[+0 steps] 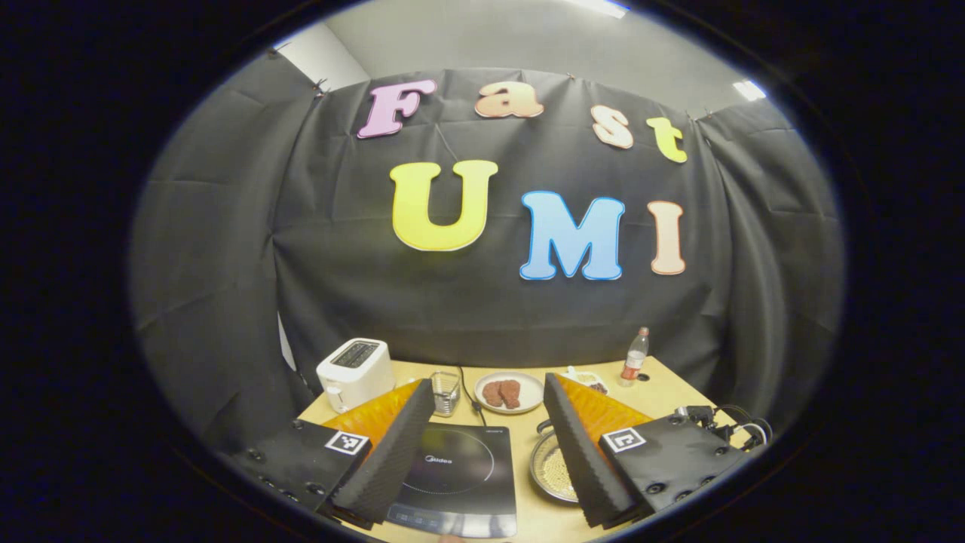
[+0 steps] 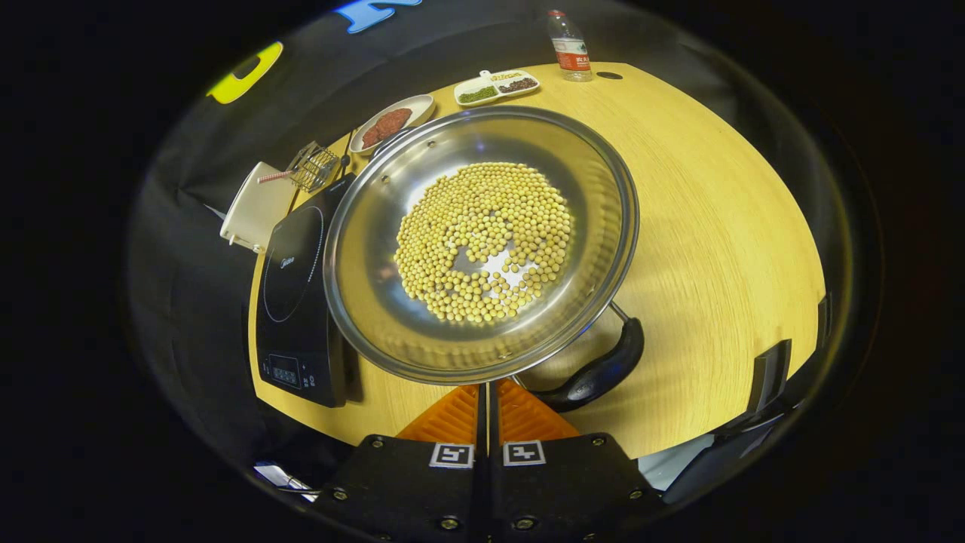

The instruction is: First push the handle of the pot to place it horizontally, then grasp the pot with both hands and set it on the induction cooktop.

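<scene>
We log: left gripper (image 1: 488, 445) raised level over table (image 1: 678, 392), fingers wide apart, holding nothing. Right gripper (image 2: 486, 392) tilted down, fingers together, empty, at rim of pot (image 2: 482, 241); pot beside cooktop (image 2: 294, 302), handle (image 2: 599, 369) nearby.

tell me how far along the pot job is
Early. The pot of beans sits on the table beside the induction cooktop, not on it. The right gripper is shut, its tips at the rim next to the handle. The left gripper hangs open over the cooktop. Both-handed grasp and transfer remain.
</scene>
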Available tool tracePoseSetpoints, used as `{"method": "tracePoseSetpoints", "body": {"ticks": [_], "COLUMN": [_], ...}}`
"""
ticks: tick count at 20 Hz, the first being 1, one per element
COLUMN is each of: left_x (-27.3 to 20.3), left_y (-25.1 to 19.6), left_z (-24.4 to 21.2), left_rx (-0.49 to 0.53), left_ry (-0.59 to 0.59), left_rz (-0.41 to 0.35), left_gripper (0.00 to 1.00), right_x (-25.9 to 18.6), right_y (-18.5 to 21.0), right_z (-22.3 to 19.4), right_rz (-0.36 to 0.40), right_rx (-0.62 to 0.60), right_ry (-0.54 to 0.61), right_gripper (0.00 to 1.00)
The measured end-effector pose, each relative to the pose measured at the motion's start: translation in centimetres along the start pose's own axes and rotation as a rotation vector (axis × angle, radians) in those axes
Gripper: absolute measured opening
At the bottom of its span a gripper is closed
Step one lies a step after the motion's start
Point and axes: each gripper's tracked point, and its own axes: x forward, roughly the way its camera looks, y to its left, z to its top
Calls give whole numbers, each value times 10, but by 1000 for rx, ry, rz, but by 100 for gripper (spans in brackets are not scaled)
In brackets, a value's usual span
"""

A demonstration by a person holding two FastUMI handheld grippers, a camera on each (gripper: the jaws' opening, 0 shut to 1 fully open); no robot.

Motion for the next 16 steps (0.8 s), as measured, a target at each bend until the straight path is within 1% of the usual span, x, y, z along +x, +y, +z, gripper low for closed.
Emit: {"method": "tracePoseSetpoints", "body": {"ticks": [6,13,16], "left_x": [5,11,15], "left_y": [-13,-24,-31], "left_z": [-2,-5,-6], "left_rx": [18,26,36], "left_ry": [11,27,32], "left_rz": [-23,-45,-56], "left_gripper": [99,94,98], "right_x": [-3,-5,-8], "right_y": [-21,-49,-60], "right_z": [6,20,25], "right_rz": [-30,-78,-93], "right_rx": [48,82,89], "right_ry": [-5,-18,-24], "right_gripper": [0,0,0]}}
